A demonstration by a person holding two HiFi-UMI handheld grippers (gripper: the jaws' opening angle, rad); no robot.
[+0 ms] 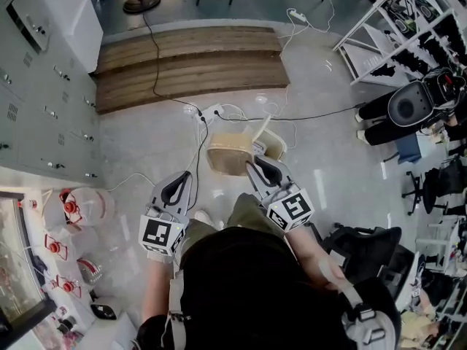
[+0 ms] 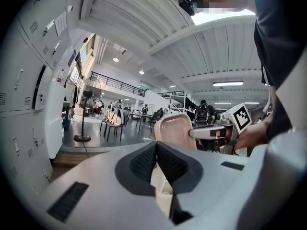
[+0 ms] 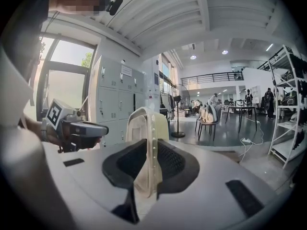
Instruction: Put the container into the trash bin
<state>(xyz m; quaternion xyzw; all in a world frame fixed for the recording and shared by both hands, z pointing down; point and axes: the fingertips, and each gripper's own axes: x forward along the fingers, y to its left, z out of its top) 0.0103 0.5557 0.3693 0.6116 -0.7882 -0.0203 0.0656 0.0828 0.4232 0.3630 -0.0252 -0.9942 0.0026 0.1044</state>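
The container [image 1: 232, 152] is a beige clamshell box with its lid hanging open, held out over the floor in front of me. My right gripper [image 1: 257, 163] is shut on its edge; in the right gripper view the thin rim [image 3: 147, 150] runs straight between the black pads [image 3: 170, 161]. My left gripper [image 1: 185, 176] hangs a little to the left of the box and apart from it, shut with nothing in it. The left gripper view shows its pads [image 2: 144, 161] meeting, with the container [image 2: 175, 130] and the right gripper [image 2: 212, 132] beyond. No trash bin is in view.
Grey lockers [image 1: 44, 100] line the left side. A wooden platform [image 1: 190, 64] lies ahead, with cables and a power strip [image 1: 210, 112] on the floor before it. White shelving [image 1: 394, 28] and office chairs [image 1: 408, 108] stand at the right.
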